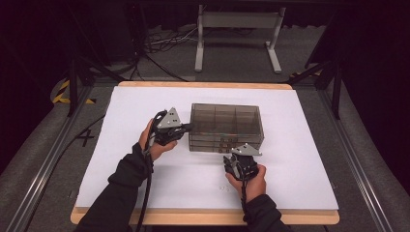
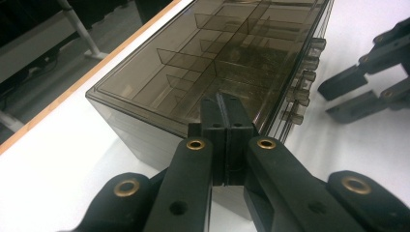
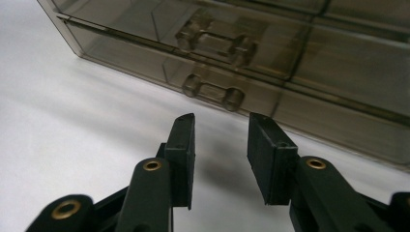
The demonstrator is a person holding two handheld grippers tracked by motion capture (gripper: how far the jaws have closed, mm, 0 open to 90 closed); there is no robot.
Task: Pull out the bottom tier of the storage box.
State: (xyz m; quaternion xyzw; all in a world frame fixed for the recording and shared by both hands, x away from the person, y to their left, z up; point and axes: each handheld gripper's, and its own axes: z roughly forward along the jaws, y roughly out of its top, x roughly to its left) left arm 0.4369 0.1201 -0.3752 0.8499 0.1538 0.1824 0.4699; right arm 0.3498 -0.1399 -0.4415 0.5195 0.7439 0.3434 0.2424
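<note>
A smoked, see-through drawer box (image 1: 226, 126) stands on the white sheet at mid table, its small drawer handles (image 3: 212, 92) facing the person. My left gripper (image 1: 187, 128) is at the box's left end. In the left gripper view, that gripper (image 2: 226, 104) is shut with nothing between its jaws, its tips against the upper edge of the box (image 2: 203, 63). My right gripper (image 1: 233, 155) sits just in front of the box. In the right gripper view, the right gripper (image 3: 220, 130) is open, low over the sheet, a short way from the lowest handle.
The white sheet (image 1: 145, 169) covers a wooden table top (image 1: 203, 217). The box's inner dividers (image 2: 212, 58) show through its lid. Metal rails (image 1: 48, 159) run along both sides, and a table frame (image 1: 237, 38) stands on the floor beyond.
</note>
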